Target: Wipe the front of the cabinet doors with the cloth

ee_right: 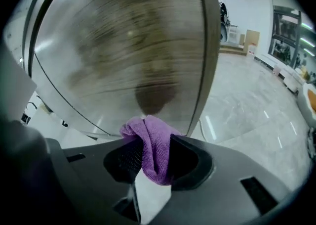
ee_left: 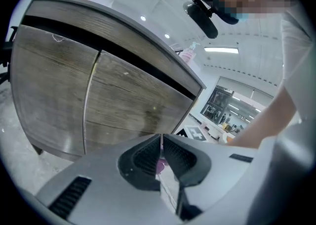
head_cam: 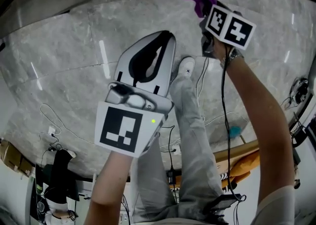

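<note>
Right claw [ee_right: 154,143] pinches purple cloth [ee_right: 149,129]; cabinet door [ee_right: 123,46] blurred.

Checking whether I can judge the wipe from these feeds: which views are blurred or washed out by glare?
Right gripper view: the cabinet door is smeared by motion blur, with a sheen at its left; the purple cloth is sharp. Left gripper view: the cabinet doors are sharp but bowed by the wide lens. Head view: light streaks glare on the marble floor.
</note>
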The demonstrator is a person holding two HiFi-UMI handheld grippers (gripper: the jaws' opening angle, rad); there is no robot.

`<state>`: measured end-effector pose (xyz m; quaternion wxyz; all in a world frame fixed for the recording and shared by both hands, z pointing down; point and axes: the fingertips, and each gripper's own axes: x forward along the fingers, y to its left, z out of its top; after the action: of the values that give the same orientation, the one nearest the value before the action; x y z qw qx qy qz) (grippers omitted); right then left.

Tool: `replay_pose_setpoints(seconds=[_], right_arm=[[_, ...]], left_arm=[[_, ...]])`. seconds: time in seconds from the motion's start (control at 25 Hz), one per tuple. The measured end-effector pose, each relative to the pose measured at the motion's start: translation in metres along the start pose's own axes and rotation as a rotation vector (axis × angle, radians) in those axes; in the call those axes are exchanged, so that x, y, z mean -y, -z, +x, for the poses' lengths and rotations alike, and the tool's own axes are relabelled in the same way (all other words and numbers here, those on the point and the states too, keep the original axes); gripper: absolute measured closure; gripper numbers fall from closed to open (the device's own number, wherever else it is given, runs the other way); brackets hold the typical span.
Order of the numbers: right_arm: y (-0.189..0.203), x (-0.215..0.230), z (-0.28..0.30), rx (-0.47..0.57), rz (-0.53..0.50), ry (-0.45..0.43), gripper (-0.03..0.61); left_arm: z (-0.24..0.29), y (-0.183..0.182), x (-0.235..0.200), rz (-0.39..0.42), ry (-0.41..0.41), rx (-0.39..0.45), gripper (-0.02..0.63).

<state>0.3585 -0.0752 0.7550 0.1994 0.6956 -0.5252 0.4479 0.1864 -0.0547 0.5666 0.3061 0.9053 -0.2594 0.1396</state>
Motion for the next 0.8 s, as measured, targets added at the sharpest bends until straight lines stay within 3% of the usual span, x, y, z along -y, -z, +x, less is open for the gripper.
replay_pose_setpoints(seconds=[0.2,0.48,0.8], right_arm=[[0.033,-0.081,0.031,-0.048,0.011,-0.050,0.439],[0.042,-0.190,0.073,-0.052,-0.007,-0.100,0.437],[0.026,-0.237,0.121,-0.012,-0.016,-0.067,0.437]], left_arm=[[-0.034,-0.008,-0.056,0.003,-0.045,0.022,0.591],[-0.086,-0.023,-0.125,-0.011,-0.107,0.067,0.591],[-0.132,-0.009,-0.185,-0.066,-0.210,0.081,0.591]])
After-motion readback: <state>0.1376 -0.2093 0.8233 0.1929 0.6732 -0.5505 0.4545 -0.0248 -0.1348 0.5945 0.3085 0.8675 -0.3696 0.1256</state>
